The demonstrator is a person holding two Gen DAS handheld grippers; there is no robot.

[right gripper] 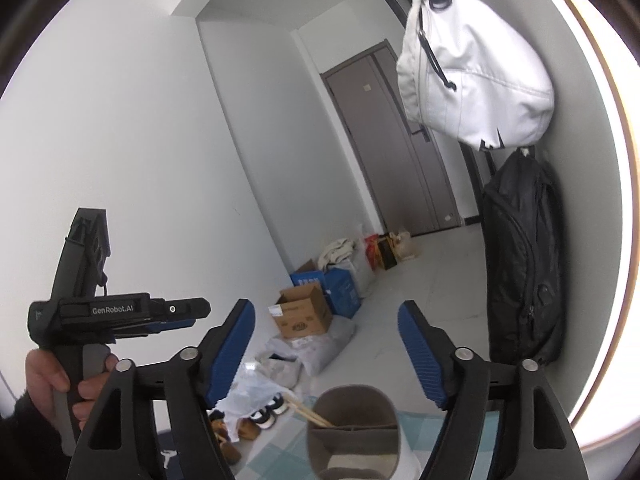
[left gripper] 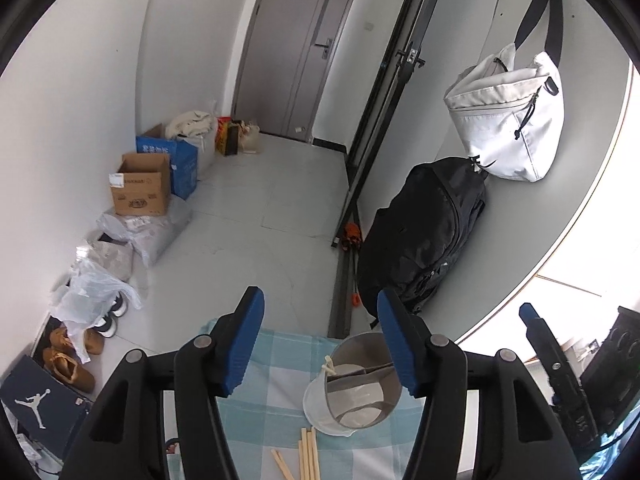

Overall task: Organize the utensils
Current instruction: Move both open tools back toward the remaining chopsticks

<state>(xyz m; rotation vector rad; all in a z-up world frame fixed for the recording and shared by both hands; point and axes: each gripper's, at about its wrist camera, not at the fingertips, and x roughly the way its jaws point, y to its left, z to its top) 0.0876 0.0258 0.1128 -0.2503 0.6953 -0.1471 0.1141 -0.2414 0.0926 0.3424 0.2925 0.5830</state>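
A round grey utensil holder with a divider stands on the blue checked tablecloth. A pale utensil tip pokes out at its left rim. Several wooden chopsticks lie loose on the cloth in front of it. My left gripper is open and empty, held above the holder. In the right wrist view the holder sits low, with chopsticks leaning out at its left. My right gripper is open and empty above it. The left gripper shows side-on in a hand.
A black backpack and a white bag hang on the wall to the right. Boxes, plastic bags and shoes line the floor on the left. A closed door is at the far end. The right gripper shows at the right edge.
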